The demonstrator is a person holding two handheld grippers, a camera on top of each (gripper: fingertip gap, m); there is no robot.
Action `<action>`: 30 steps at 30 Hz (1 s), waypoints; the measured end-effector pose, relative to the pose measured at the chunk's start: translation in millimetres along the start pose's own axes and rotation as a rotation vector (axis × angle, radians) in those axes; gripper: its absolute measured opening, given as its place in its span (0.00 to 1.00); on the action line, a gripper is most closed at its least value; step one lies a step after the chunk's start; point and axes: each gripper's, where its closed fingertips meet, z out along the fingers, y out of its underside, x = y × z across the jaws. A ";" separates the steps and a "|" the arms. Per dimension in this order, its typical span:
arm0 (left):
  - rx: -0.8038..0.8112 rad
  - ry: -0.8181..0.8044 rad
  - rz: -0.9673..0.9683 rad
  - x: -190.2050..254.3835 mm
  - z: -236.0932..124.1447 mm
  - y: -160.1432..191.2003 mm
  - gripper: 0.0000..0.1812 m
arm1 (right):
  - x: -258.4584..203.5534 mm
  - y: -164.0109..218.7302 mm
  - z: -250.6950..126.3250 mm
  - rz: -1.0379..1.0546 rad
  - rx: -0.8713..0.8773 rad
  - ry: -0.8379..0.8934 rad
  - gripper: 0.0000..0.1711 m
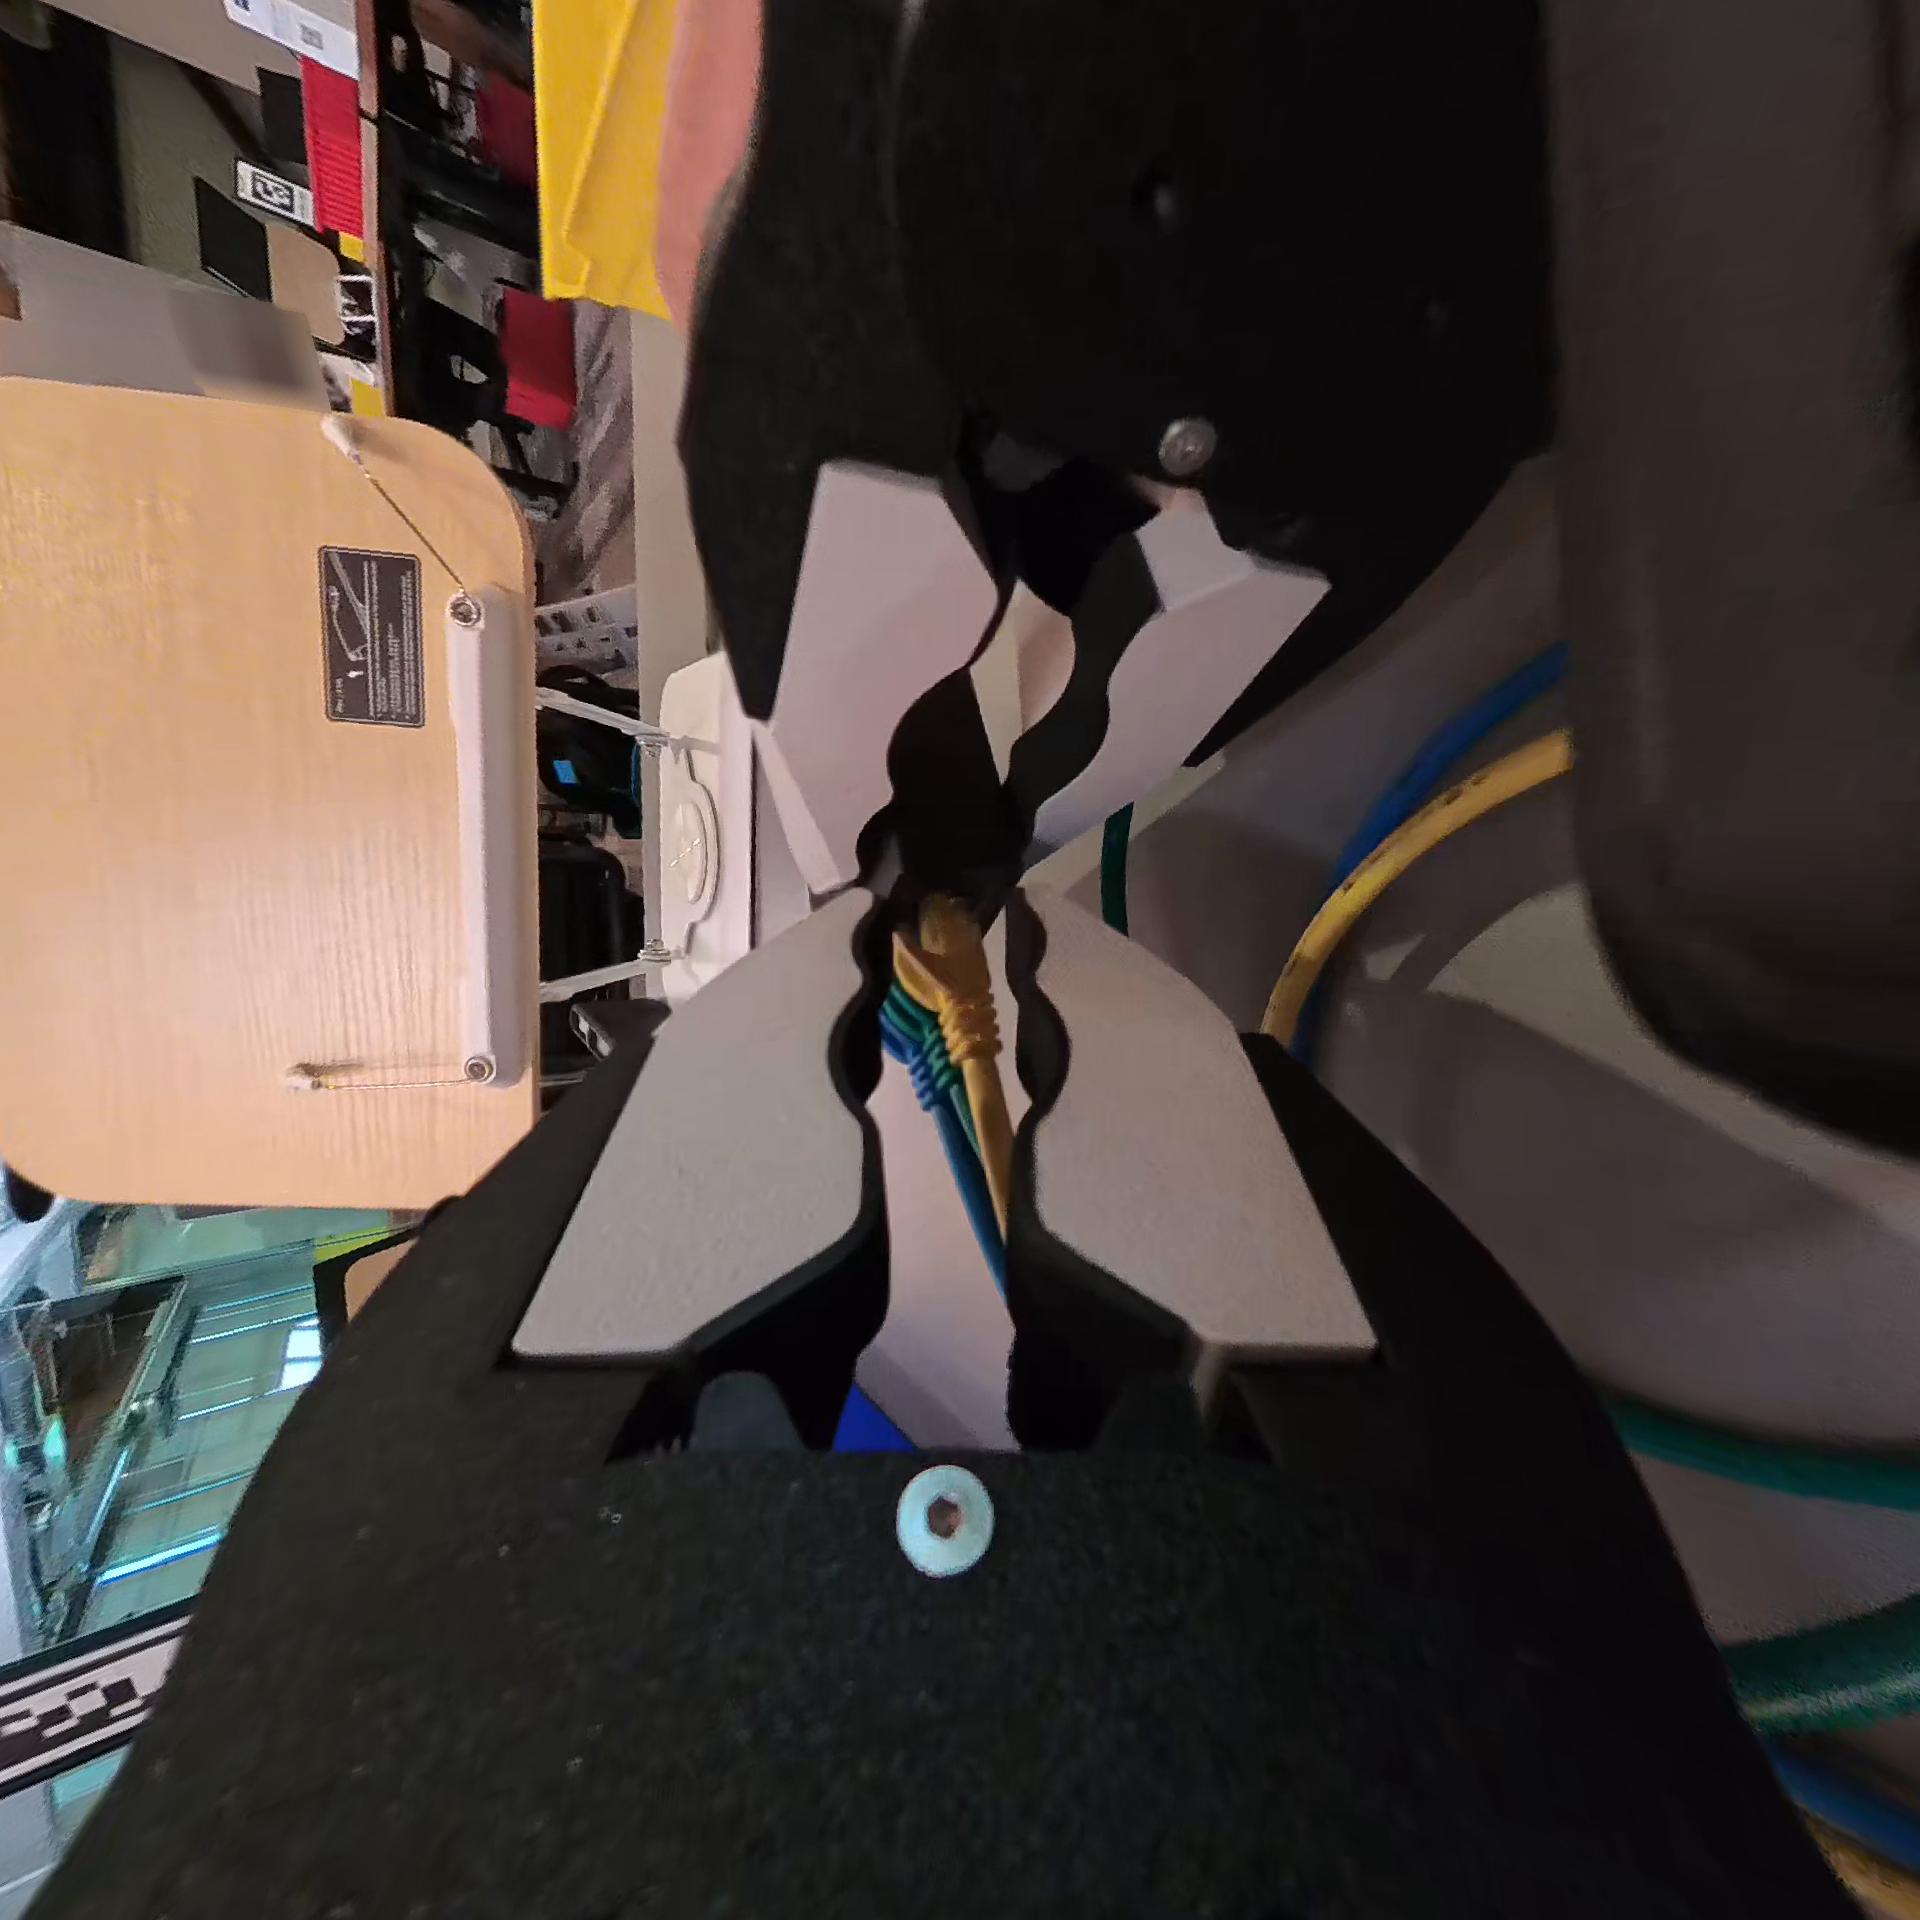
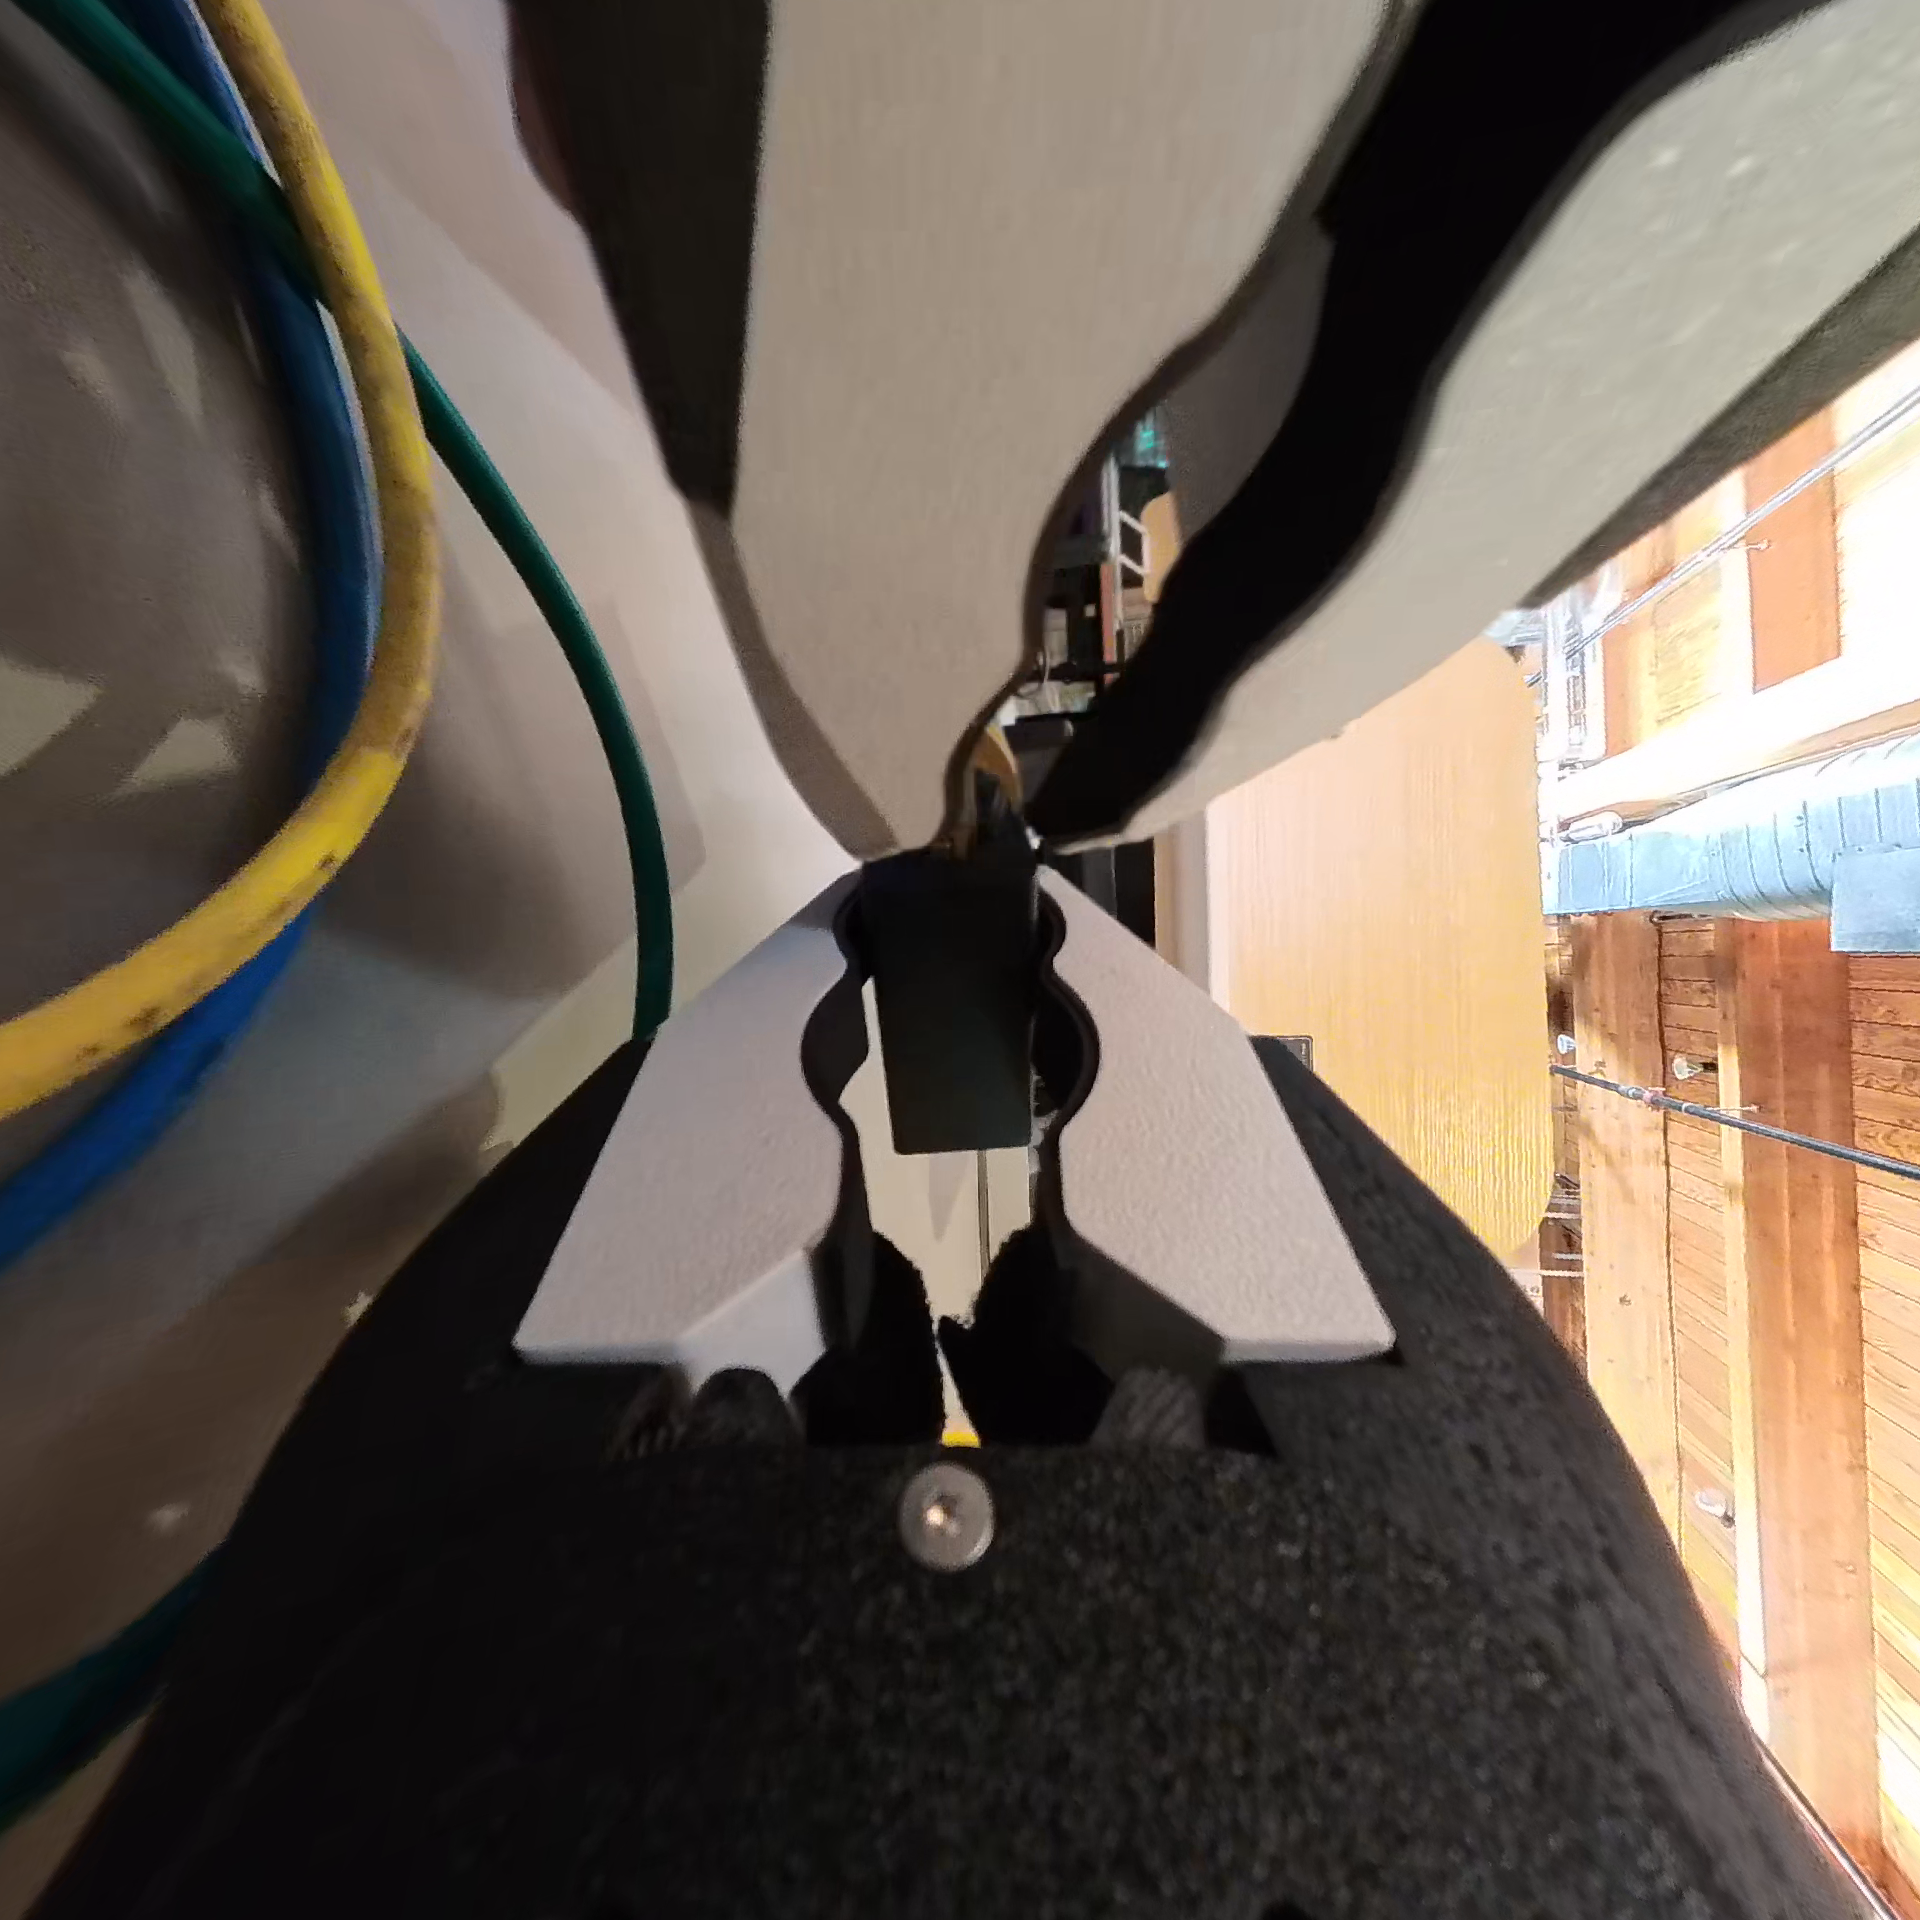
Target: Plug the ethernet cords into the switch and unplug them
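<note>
The two grippers meet tip to tip. My left gripper (image 1: pixel 948 914) is shut on the yellow ethernet plug (image 1: pixel 951 966), whose nose is at the black switch (image 1: pixel 940 790). Blue (image 1: pixel 940 1101) and green (image 1: pixel 914 1023) plugs lie just beside it, between the fingers. My right gripper (image 2: pixel 951 904) is shut on the switch (image 2: pixel 951 1018), a small black box. The left gripper's white fingers (image 2: pixel 914 416) fill the top of the right wrist view. The yellow plug (image 2: pixel 982 774) barely shows there. Yellow (image 2: pixel 384 520), blue (image 2: pixel 332 499) and green (image 2: pixel 623 727) cords loop at the left. The ports are hidden.
A light wooden panel (image 1: pixel 229 790) with a white bar stands at the left in the left wrist view, and shows at the right in the right wrist view (image 2: pixel 1382 935). Cluttered shelves (image 1: pixel 447 260) lie behind it. A white surface (image 1: pixel 1558 1195) carries the cord loops. The left gripper's tips are roughly 5 cm from the right gripper's.
</note>
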 end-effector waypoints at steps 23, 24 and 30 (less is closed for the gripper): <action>-0.081 -0.066 0.023 -2.9 6.5 12.0 0.09 | -0.8 1.5 -0.6 -0.003 -0.005 -0.010 0.16; -0.088 -0.061 0.023 -2.8 6.7 12.0 0.09 | -0.7 1.8 -0.8 -0.006 -0.007 -0.008 0.15; -0.110 -0.070 0.039 -3.9 7.8 13.9 0.08 | -1.3 2.5 -0.7 -0.019 -0.014 -0.001 0.15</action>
